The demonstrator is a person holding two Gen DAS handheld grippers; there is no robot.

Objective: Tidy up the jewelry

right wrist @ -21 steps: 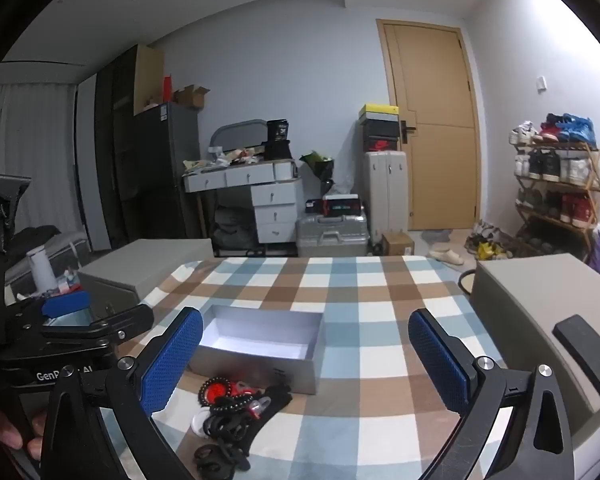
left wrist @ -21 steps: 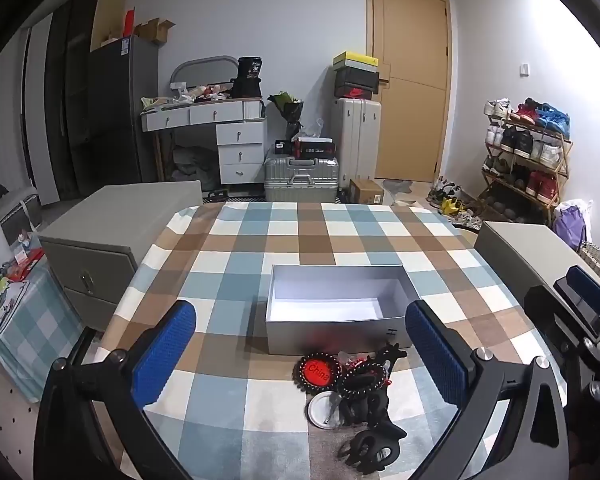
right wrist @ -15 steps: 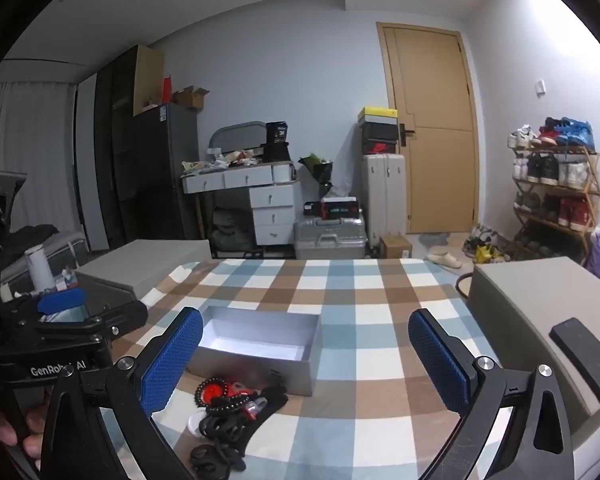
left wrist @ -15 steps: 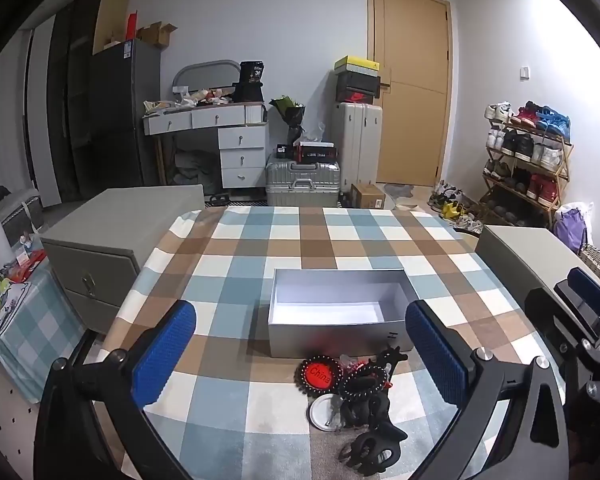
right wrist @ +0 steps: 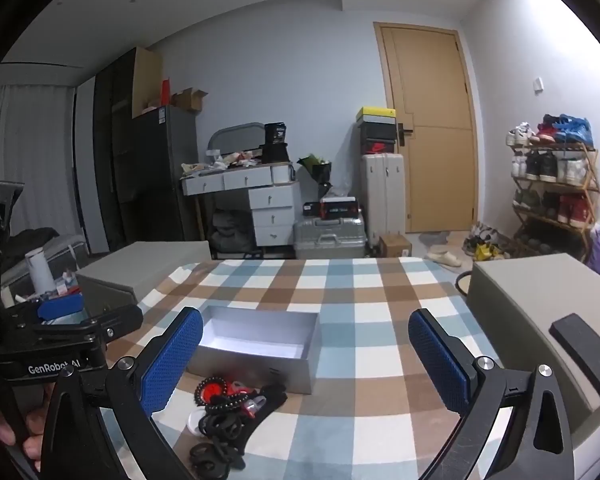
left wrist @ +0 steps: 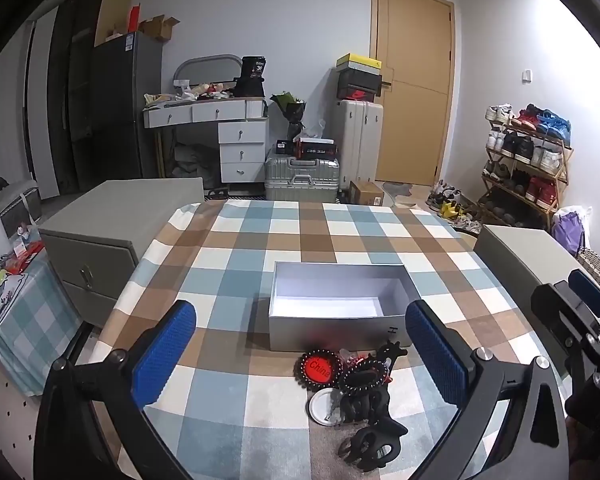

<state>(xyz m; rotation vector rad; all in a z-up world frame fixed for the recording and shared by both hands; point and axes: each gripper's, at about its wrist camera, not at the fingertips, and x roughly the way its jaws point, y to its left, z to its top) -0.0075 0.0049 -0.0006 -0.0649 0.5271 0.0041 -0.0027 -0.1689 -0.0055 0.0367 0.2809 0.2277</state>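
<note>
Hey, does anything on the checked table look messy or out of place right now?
Yes. The jewelry lies in a tangled heap on the cloth in front of the silver box, none of it inside; the box looks empty. Both claws are open, holding nothing.

Room interior, fisheye views. Pale grey walls (left wrist: 300, 20) meet a white ceiling (right wrist: 220, 8). A tan wooden door (left wrist: 412, 80) stands at the far right, beside a white suitcase (left wrist: 360, 140) topped with stacked boxes. A grey-white drawer desk (left wrist: 228, 136) and dark wardrobe (left wrist: 112, 112) occupy the left; a shoe rack (left wrist: 528, 160) lines the right wall. Low grey cabinets (left wrist: 112, 220) flank the checked tablecloth (left wrist: 300, 240).
</note>
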